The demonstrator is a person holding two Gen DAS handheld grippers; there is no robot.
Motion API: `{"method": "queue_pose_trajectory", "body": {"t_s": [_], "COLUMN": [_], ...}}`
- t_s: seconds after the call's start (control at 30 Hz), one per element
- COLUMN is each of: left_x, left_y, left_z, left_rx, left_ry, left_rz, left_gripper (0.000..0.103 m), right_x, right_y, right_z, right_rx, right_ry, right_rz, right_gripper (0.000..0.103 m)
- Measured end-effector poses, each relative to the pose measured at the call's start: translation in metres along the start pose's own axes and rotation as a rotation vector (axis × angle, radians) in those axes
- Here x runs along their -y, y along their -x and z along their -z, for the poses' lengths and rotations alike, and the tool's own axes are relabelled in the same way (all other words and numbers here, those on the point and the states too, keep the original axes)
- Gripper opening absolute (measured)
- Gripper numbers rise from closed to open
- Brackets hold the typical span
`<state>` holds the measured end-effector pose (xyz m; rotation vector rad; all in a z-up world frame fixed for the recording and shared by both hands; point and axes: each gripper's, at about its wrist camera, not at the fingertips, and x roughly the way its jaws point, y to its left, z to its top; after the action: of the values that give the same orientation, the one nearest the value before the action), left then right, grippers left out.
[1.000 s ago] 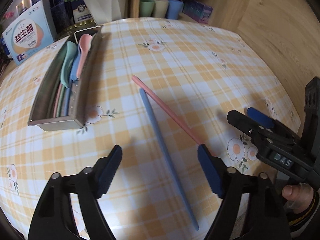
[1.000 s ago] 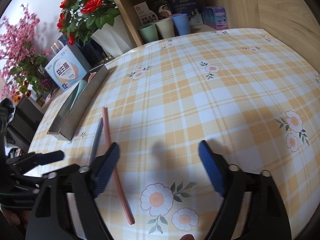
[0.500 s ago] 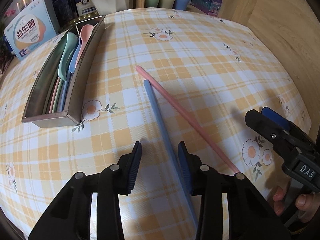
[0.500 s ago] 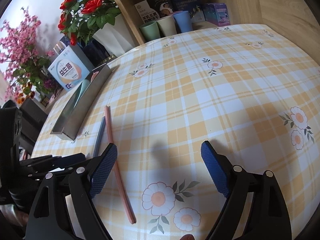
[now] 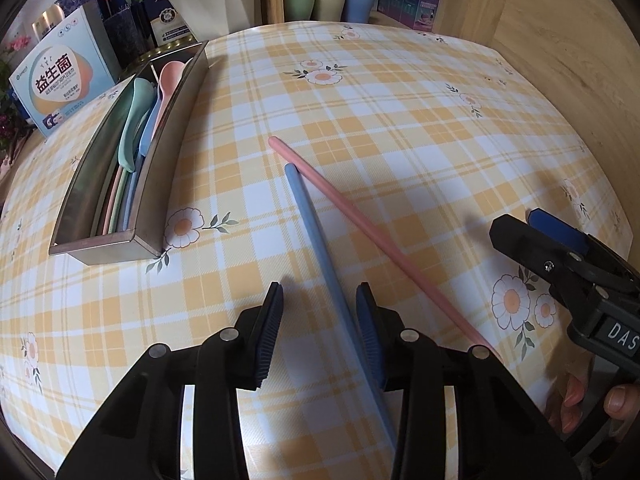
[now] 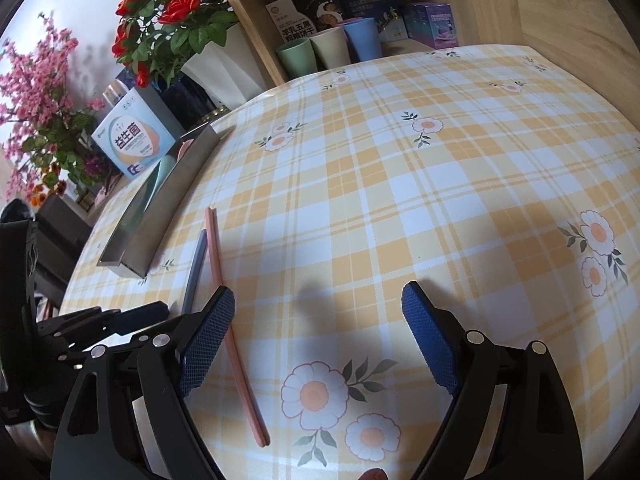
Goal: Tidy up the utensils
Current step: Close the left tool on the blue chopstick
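Note:
A blue chopstick (image 5: 316, 232) and a pink chopstick (image 5: 360, 220) lie side by side on the plaid tablecloth, spreading apart toward me. My left gripper (image 5: 320, 304) hovers low over the blue one. Its jaws are narrowed, with the stick between them beside the right pad and a clear gap at the left pad. A steel tray (image 5: 172, 120) at the left holds pastel spoons (image 5: 132, 128) and other utensils. My right gripper (image 6: 320, 292) stands wide open over bare cloth, the pink chopstick (image 6: 214, 248) passing under its left finger. The left gripper (image 6: 120, 320) shows at that view's left edge.
Three pastel cups (image 5: 328, 0) stand on a shelf behind the table. A light blue box (image 5: 60, 84) and a white vase of red flowers (image 6: 224, 68) stand behind the tray. A wooden wall (image 5: 560, 60) bounds the right side. A person's fingers (image 5: 592, 404) hold the right gripper.
My left jaws have narrowed from wide open to a small gap around the blue chopstick, and the gripper has shifted slightly forward. The right gripper has stayed in place, still open.

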<state>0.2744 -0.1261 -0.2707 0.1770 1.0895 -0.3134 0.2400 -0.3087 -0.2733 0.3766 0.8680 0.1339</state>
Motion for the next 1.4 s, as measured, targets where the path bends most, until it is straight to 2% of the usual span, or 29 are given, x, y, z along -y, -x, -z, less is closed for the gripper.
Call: {"method": "queue_pose_trajectory", "body": {"t_s": [0.3,0.37,0.43,0.77,1.07,1.4], "left_x": [-0.001,-0.002,-0.007,-0.014,-0.028,-0.04], "left_y": [0.001,0.002,0.003,0.008,0.018,0.036], "left_z": [0.002,0.003,0.003,0.011,0.02,0.023], "left_rx": [0.016,0.02,0.019,0.016,0.031,0.097], "left_ry": [-0.006,0.005,0.021,0.042,0.096,0.115], "left_rz": [0.002,-0.005,-0.015,0.017,0.053,0.089], "left_gripper": [0.035,0.029,0.01,0.007,0.006,0.006], "right_x": [0.002,0.002,0.002,0.003,0.009,-0.002], "right_y": [-0.002,-0.002,-0.003,-0.003,-0.001,-0.005], "right_z": [0.001,0.001,0.001,0.002,0.002,0.002], "right_rx": [-0.003,-0.003,-0.003,-0.006,-0.002,-0.022], "right_ry": [-0.014,-0.013,-0.013,-0.014,-0.05,0.006], "right_rz": [-0.007,-0.006,-0.005,-0.008,-0.06,0.014], "right_gripper": [0.083,0.083,0.083,0.083,0.085,0.085]}}
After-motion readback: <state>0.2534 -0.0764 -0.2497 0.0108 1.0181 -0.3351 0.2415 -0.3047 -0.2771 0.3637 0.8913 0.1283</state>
